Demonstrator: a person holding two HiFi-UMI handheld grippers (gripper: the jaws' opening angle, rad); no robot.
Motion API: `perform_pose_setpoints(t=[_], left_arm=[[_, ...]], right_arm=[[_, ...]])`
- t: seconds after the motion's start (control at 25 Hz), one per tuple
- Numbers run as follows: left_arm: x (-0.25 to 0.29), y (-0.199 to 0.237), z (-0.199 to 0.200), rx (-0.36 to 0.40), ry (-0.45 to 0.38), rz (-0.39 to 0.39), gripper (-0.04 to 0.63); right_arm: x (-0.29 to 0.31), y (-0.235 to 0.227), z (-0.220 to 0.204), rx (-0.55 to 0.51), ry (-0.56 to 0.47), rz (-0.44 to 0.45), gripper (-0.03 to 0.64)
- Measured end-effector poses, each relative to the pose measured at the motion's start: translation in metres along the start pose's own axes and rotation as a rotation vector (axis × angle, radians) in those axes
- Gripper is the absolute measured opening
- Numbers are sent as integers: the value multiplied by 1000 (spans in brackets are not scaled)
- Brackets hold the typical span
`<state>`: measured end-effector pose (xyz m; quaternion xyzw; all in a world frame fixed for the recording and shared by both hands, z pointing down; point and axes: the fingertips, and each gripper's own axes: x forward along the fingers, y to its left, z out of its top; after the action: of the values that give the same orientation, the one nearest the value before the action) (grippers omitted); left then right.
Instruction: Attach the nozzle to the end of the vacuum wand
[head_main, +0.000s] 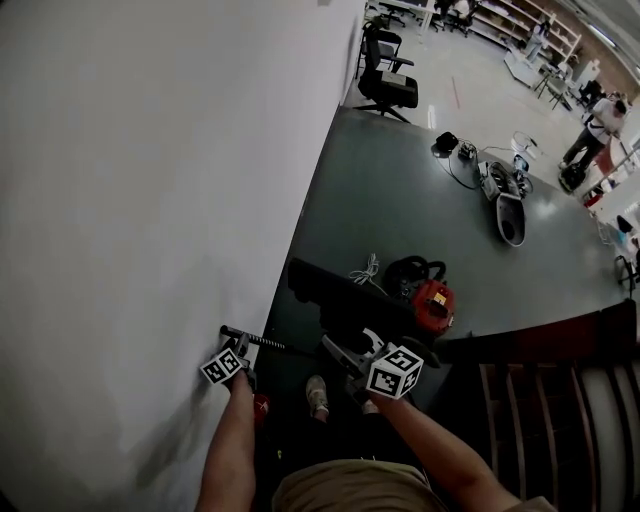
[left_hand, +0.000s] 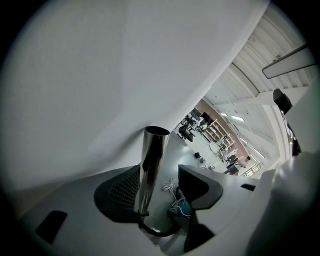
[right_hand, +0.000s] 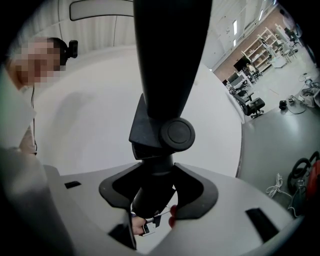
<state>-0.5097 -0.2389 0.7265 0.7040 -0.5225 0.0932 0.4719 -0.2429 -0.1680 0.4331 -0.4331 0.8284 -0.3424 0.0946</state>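
Mirror-bright silver metal vacuum wand (left_hand: 152, 165) and matte black plastic nozzle (right_hand: 167, 75) against a plain white wall (head_main: 130, 200). Beyond, a red-and-black canister vacuum (head_main: 432, 303) on the dull grey floor (head_main: 400, 200).

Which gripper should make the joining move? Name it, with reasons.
Right, probably. The right gripper clamps the nozzle, both pads on its neck, so it can steer it. The left gripper has the wand against one pad only, a gap at the other; the wand's open end stands clear.
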Motion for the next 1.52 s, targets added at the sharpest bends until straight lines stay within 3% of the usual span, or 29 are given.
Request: perform_pose_setpoints(t=[0.64, 1.08, 1.2, 1.52], left_arm=[[13, 7, 0, 85, 30, 23, 230], [30, 11, 4, 75, 18, 43, 227], [26, 13, 3, 82, 23, 44, 160], [22, -4, -2, 121, 28, 23, 158]], right_arm=[[-8, 1, -1, -7, -19, -50, 198], [-15, -16, -10, 7, -2, -86, 198], [-17, -19, -8, 9, -1, -87, 198], [-18, -31, 1, 19, 3, -68, 198]])
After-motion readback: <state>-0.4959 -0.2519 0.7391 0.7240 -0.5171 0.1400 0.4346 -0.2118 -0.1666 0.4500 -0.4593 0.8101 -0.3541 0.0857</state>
